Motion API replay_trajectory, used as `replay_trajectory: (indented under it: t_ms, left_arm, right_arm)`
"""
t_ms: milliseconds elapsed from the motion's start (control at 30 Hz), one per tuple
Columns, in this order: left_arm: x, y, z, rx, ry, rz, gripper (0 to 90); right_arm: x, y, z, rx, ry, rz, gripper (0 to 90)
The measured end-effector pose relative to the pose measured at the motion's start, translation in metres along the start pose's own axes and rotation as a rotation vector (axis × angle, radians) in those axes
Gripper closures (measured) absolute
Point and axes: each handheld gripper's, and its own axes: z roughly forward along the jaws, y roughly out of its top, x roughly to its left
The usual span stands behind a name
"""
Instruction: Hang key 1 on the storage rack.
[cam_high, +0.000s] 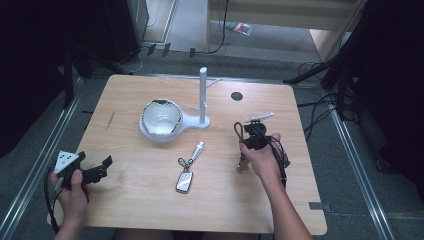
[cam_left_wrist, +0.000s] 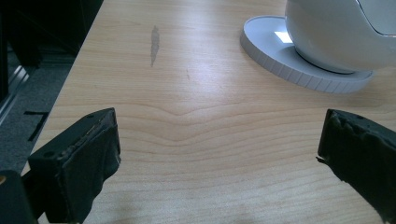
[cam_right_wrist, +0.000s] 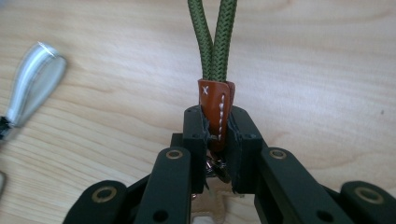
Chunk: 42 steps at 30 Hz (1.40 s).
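Right gripper (cam_right_wrist: 218, 135) clenched on keychain's stitched brown leather tab (cam_right_wrist: 215, 109); braided olive cord loop (cam_right_wrist: 212, 37) rises above bare wood table (cam_high: 150, 200), right of centre. Left gripper (cam_left_wrist: 219, 154) released, near left edge.

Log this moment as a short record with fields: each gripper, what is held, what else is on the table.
right gripper: jaws shut on the brown leather tab of the green cord keychain, lifted off the table
left gripper: jaws open, nothing between them, near the table's left edge
car key fob: lying flat mid-table
white bowl: on the white stand
table: light wood
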Motion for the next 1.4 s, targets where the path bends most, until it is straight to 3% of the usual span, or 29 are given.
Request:
replay_trajectory:
  t_ms: [33,100,133,200,300,367,400,467,500,767,800,933,1167,1400]
  left_arm:
    - [0.000,0.000,0.000,-0.001,0.000,-0.001,0.0]
    - [0.000,0.000,0.000,0.000,0.000,-0.001,0.0]
    - [0.000,0.000,0.000,0.001,0.000,0.001,0.0]
    - [0.001,0.000,0.000,0.003,-0.001,-0.001,0.0]
    - [0.001,0.000,0.000,0.002,-0.001,-0.003,0.0]
    - [0.001,0.000,0.000,0.002,-0.001,-0.005,0.0]
    - [0.001,0.000,0.000,0.001,-0.001,-0.006,0.0]
    - [0.001,0.000,0.000,0.001,-0.002,-0.008,0.0]
    - [0.001,0.000,0.000,0.001,-0.001,-0.009,0.0]
    - [0.001,0.000,0.000,0.001,-0.002,-0.011,0.0]
    - [0.001,0.000,0.000,0.001,-0.002,-0.011,0.0]
    - [0.001,0.000,0.000,0.002,-0.003,-0.014,0.0]
    - [0.002,0.000,0.000,-0.001,-0.003,-0.019,0.0]
    - [0.002,0.000,0.000,-0.001,-0.003,-0.020,0.0]
  right_arm:
    - [0.000,0.000,0.000,0.000,0.000,0.000,80.8]
    - [0.004,-0.001,-0.008,-0.081,0.004,-0.010,80.9]
    - [0.004,-0.001,-0.008,-0.081,0.004,-0.010,80.9]
    - [0.007,0.000,-0.014,-0.154,0.000,-0.008,80.9]
    - [0.009,0.001,-0.018,-0.198,-0.005,-0.009,81.0]
    - [0.011,0.002,-0.020,-0.243,-0.008,-0.020,81.0]
    - [0.014,0.002,-0.023,-0.293,-0.010,-0.033,81.0]
    - [0.014,0.002,-0.024,-0.310,-0.011,-0.041,81.0]
    - [0.017,0.002,-0.027,-0.358,-0.010,-0.051,81.0]
    - [0.023,0.003,-0.035,-0.473,-0.043,-0.061,80.9]
    - [0.025,0.003,-0.037,-0.512,-0.055,-0.076,80.9]
    - [0.027,0.003,-0.039,-0.546,-0.060,-0.094,80.9]
    - [0.032,0.010,-0.049,-0.651,-0.087,-0.119,80.8]
    - [0.038,0.014,-0.045,-0.670,-0.117,-0.148,80.8]
